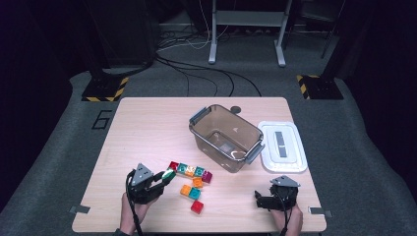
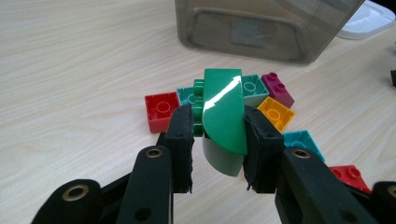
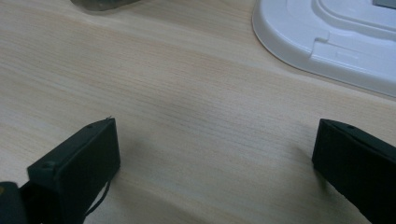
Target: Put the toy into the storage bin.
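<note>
A green curved brick [image 2: 224, 112] is clamped between the black jaws of my left gripper [image 2: 218, 122], which is shut on it and holds it just above the wooden table. In the high view this gripper [image 1: 166, 178] sits at the front left with the green brick [image 1: 169, 173] at its tip, next to a cluster of bricks. On the table behind it lie a red brick [image 2: 161, 110], teal bricks [image 2: 254, 88], a purple one [image 2: 278, 88] and an orange one [image 2: 276, 113]. My right gripper [image 1: 271, 195] rests at the front right, open over bare wood [image 3: 217, 126].
A clear grey plastic container [image 1: 196, 129] stands open at the table's centre right, with its white lid [image 1: 282, 146] lying flat beside it. Another red brick [image 1: 197, 206] lies near the front edge. Cables and stand legs are on the floor beyond the table.
</note>
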Demonstrator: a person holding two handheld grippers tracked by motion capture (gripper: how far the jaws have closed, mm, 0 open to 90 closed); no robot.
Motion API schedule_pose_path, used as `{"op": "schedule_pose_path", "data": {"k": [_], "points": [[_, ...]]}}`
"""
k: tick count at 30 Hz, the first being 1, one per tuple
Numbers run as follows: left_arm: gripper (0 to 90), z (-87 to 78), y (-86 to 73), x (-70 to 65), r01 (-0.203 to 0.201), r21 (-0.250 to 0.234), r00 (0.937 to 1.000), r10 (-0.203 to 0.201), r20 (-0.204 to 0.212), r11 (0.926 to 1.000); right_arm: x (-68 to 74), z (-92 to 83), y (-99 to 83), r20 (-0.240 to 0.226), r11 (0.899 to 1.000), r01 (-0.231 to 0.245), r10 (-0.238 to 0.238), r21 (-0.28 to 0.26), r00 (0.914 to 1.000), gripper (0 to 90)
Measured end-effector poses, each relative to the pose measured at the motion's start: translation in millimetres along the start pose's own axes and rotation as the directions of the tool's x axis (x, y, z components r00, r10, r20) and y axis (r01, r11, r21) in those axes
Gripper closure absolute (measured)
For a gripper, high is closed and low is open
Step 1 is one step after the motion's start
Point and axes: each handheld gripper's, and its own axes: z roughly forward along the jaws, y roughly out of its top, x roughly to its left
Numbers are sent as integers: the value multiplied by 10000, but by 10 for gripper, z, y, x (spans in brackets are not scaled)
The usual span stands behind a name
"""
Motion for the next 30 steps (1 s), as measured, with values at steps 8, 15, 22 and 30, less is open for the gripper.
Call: {"op": "schedule_pose_path", "data": {"k": [8,15,22,30], "points": [[665,12,173,-26,-326,-127,9994,327,107,9994,0,0,0,2,10000,1,-1,0,10000,0],[666,49,326,-83,-638,-206,9975,643,283,9978,0,0,-1,1,10000,-3,3,-2,10000,0],[665,63,499,-136,-902,-338,9946,918,477,9953,0,0,0,0,10000,-6,6,-2,10000,0],[665,93,677,-181,-1095,-502,9918,1124,604,9927,0,-1,-1,3,10000,-4,4,0,10000,0]]}}
